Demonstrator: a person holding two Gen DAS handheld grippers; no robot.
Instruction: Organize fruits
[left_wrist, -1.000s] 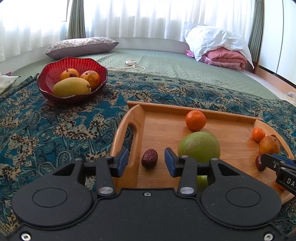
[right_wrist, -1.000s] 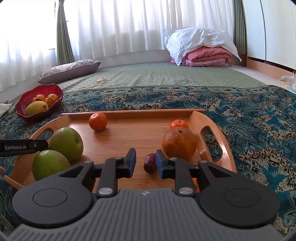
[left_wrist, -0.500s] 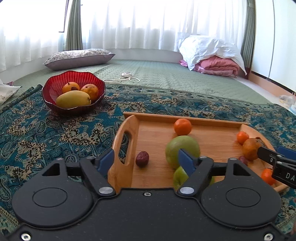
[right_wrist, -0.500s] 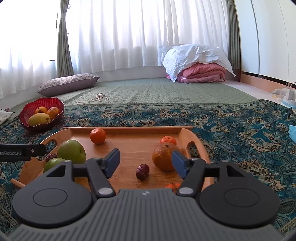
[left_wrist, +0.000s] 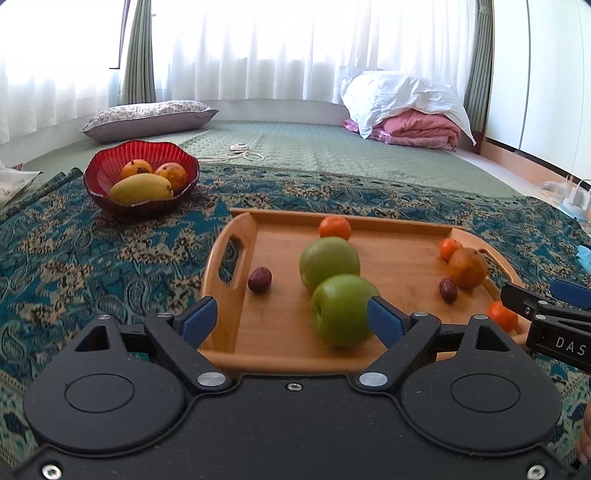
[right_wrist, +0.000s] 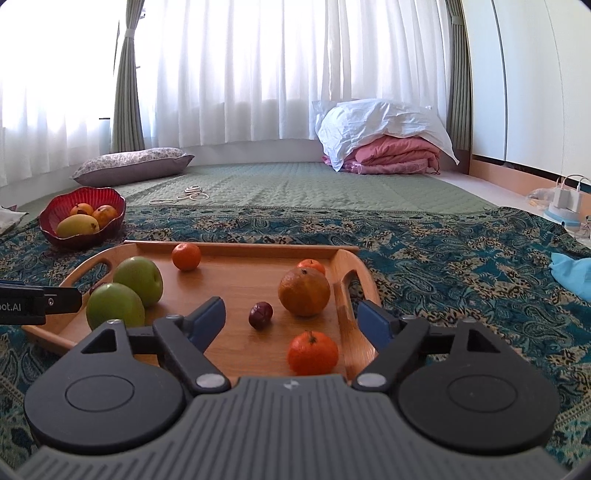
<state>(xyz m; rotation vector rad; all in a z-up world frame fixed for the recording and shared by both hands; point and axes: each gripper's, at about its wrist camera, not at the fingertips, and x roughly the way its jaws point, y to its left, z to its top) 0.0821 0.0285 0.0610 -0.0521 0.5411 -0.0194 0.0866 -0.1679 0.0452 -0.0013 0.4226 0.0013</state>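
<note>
Tangerine (right_wrist: 312, 352) fully visible right view only.

- Tray (right_wrist: 347, 266) lies just ahead of the right gripper (right_wrist: 291, 317).
- Apples (right_wrist: 115, 306) sit on its left side, a date (right_wrist: 260, 314) dead ahead.
- Bowl (right_wrist: 83, 218) rests far left, beyond the tray.

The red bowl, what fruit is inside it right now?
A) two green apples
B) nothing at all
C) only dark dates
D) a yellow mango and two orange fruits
D: the red bowl holds a yellow mango with two orange fruits behind it, while the green apples and dates sit on the wooden tray.
</note>
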